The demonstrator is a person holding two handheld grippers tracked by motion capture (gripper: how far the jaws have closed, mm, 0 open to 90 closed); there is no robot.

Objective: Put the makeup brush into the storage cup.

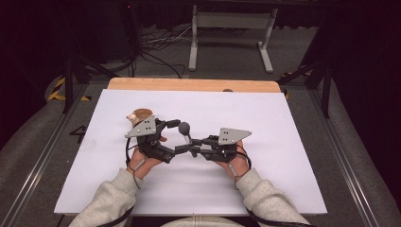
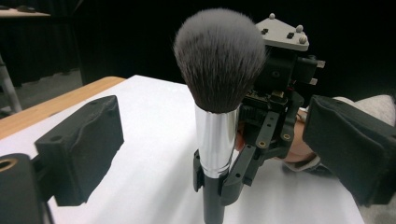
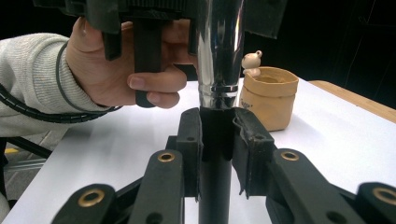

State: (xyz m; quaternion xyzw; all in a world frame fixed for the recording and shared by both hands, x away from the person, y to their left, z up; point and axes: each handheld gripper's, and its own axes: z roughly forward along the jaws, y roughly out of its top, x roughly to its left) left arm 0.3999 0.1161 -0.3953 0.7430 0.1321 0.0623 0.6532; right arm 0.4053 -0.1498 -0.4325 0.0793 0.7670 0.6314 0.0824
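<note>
A makeup brush [image 1: 184, 127] with a dark bristle head, a silver ferrule [image 2: 215, 140] and a black handle stands upright over the white mat. My right gripper [image 1: 193, 150] is shut on the black handle just below the ferrule [image 3: 219, 51], as the right gripper view [image 3: 215, 140] shows up close. My left gripper [image 1: 176, 137] is open, one jaw on each side of the brush [image 2: 219, 60] with wide gaps, neither pad touching it. A tan cup [image 1: 141, 115] with a small bear figure on its rim stands behind the left hand.
The white mat [image 1: 283, 179] covers most of the wooden table [image 1: 189, 84]. The tan cup [image 3: 268, 95] stands close behind the brush in the right gripper view. The left hand [image 3: 126, 70] is wrapped round its gripper. A metal stand [image 1: 231, 28] is on the floor beyond the table.
</note>
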